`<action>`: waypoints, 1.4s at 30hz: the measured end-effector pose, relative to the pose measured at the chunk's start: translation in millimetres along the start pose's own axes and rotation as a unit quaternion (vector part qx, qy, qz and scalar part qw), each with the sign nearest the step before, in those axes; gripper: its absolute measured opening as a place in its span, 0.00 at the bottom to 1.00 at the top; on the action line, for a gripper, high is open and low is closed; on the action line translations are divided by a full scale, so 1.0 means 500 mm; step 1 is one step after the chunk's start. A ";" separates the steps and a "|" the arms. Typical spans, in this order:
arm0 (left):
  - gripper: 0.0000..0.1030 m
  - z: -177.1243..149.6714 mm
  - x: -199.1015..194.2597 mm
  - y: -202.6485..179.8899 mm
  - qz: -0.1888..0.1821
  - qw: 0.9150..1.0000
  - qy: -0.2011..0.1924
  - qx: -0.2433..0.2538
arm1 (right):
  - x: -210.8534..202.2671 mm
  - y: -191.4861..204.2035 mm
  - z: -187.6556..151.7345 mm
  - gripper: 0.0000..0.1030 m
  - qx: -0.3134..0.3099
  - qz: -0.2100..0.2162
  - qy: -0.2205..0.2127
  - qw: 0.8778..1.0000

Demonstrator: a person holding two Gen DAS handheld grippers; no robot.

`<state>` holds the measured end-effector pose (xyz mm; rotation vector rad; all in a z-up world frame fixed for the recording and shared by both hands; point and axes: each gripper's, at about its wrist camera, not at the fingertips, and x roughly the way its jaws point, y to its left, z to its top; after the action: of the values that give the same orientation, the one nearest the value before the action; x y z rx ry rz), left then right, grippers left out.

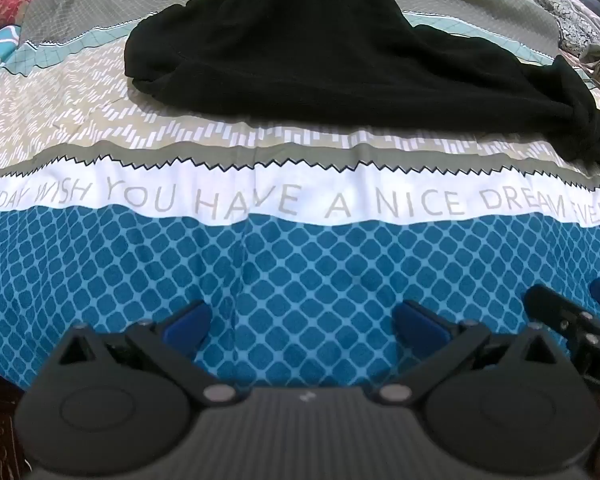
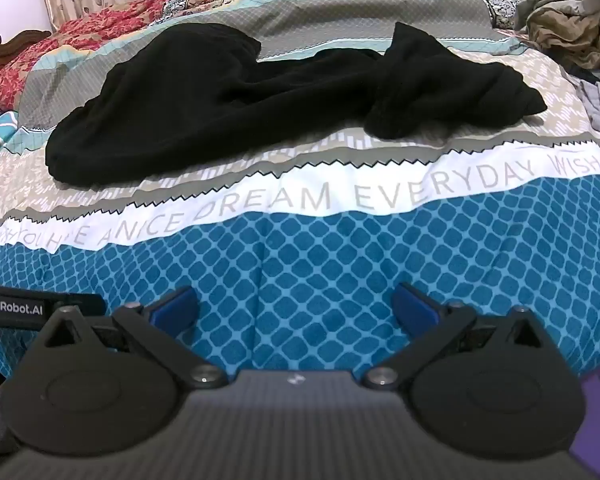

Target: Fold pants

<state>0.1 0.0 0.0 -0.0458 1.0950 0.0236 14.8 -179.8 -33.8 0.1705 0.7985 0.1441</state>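
Left gripper [image 1: 302, 322]: black two-finger tool with blue pads, tilted down over the near blue lattice band of the bedspread; jaws spread wide with nothing between them, which I judge a ready stance for a first grasp.
Right gripper [image 2: 296, 306]: same build, just beside the left one; jaws likewise spread and empty; it looks further up the bed.
Bedspread [image 1: 300, 200]: printed cotton cover in blue, white and beige bands, a lettered white stripe across the middle; it serves as the flat folding surface.
Black pants [image 2: 228, 108]: soft, dark knit trousers lying crumpled across the beige and grey bands, beyond the lettered stripe; well apart from both sets of jaws; one end bunched and twisted at the right, so folding looks not yet begun.
Loose clothes [image 2: 568, 12]: rumpled khaki heap at the far right corner, apart from the pants.
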 end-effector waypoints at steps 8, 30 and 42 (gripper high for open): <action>1.00 -0.007 -0.002 0.004 -0.006 1.000 -0.013 0.003 | 0.000 0.000 0.000 1.00 0.002 0.002 0.000 1.000; 0.97 0.116 -0.108 0.199 0.004 0.983 -0.155 -0.102 | -0.046 -0.060 0.035 0.58 0.057 -0.009 -0.080 0.995; 0.89 0.292 0.113 0.269 -0.046 0.975 -0.073 -0.206 | 0.056 -0.074 0.141 0.89 -0.136 -0.092 -0.117 0.979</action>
<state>150.0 141.3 13.3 -0.4611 0.9250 0.1684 87.4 -217.4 -12.4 -0.1439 0.5492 0.0547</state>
